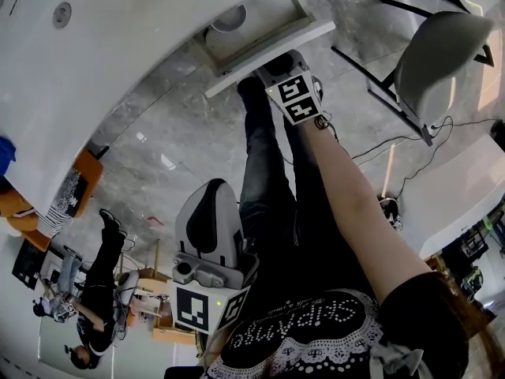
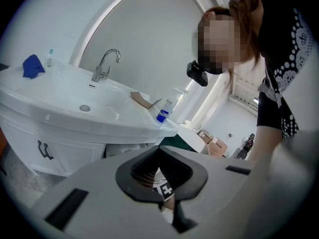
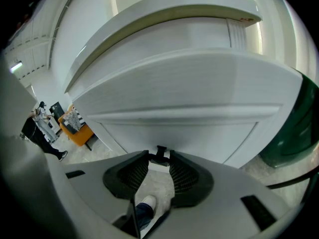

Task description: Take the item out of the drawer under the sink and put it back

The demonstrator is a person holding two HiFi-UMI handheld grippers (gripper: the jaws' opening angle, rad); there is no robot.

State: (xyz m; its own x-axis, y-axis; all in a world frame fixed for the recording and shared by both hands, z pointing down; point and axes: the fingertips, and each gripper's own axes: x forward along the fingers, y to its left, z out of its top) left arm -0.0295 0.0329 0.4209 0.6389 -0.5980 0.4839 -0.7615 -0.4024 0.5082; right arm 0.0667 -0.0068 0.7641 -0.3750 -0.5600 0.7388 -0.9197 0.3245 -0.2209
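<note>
Tongs: two. The left tongs (image 2: 159, 149) are clenched on nothing. The right tongs (image 3: 161, 157) are clamped on the handle (image 3: 160, 152).
Drawer: one (image 1: 237, 76), standing open under the sink, its white front towards the person.
Handle: one small dark one on the drawer front, caught between the right tips.
Item: one round pale thing (image 1: 230, 18) inside the drawer; what it is cannot be told.
Sink: one (image 2: 60, 118), white and curved, on a white cabinet, with one chrome tap (image 2: 105, 63).
On the sink: one blue cloth (image 2: 32, 66), one small clear bottle (image 2: 50, 59) just beside it, one blue-labelled bottle (image 2: 163, 111) at the near edge, and one brown card (image 2: 141, 99) near that bottle.
Floor: grey marbled stone (image 1: 181, 133), with dark cables trailing across it by the grey chair.
Room: white walls with a tall arched recess behind the sink. One grey chair (image 1: 442, 54) stands beside the drawer and one orange seat (image 1: 79, 184) further off. People (image 1: 95, 290) stand in the background.
Item to right tongs: the item lies in the drawer just beyond the front panel that those tongs hold; it is near them but not touching.
Item to left tongs: well apart. The left tongs are held low by the person's body, aimed at the sink.
</note>
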